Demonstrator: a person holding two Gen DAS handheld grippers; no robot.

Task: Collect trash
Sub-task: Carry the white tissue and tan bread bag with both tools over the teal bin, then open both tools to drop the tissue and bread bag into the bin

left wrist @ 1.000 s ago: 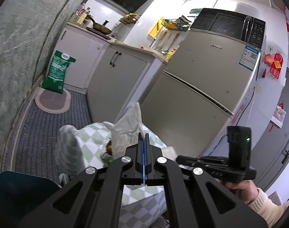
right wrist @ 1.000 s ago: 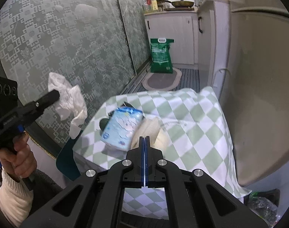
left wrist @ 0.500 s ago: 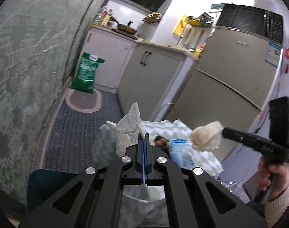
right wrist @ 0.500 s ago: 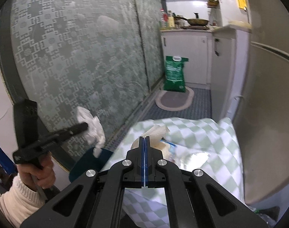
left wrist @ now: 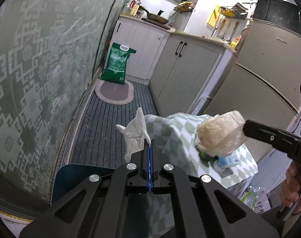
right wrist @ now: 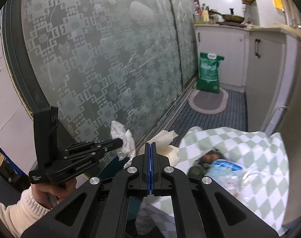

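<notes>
My left gripper [left wrist: 150, 145] is shut on a crumpled white tissue [left wrist: 136, 131] and holds it in the air; it also shows in the right wrist view [right wrist: 124, 140]. My right gripper [right wrist: 150, 148] is shut on a cream crumpled paper wad [right wrist: 166, 139], which shows in the left wrist view [left wrist: 219, 133] at the tip of the right gripper [left wrist: 244, 128]. Both are above the left end of a green-and-white checked tablecloth [right wrist: 255, 146]. On the cloth lie a blue-and-white packet [right wrist: 223, 167], a dark green item [left wrist: 205, 156] and clear plastic [right wrist: 255, 176].
A patterned frosted glass door [right wrist: 102, 63] runs along the left. A dark teal chair [left wrist: 79, 175] stands below the left gripper. White cabinets [left wrist: 182, 67] and a fridge [left wrist: 255, 83] stand to the right. A green rice bag [left wrist: 117, 65] and an oval mat [left wrist: 114, 93] lie on the floor. A bin with plastic waste [left wrist: 253, 198] sits at lower right.
Both grippers have lifted up and back from the table with their trash. The right gripper's wad is now clear of the cloth, beside the left gripper's tissue.
</notes>
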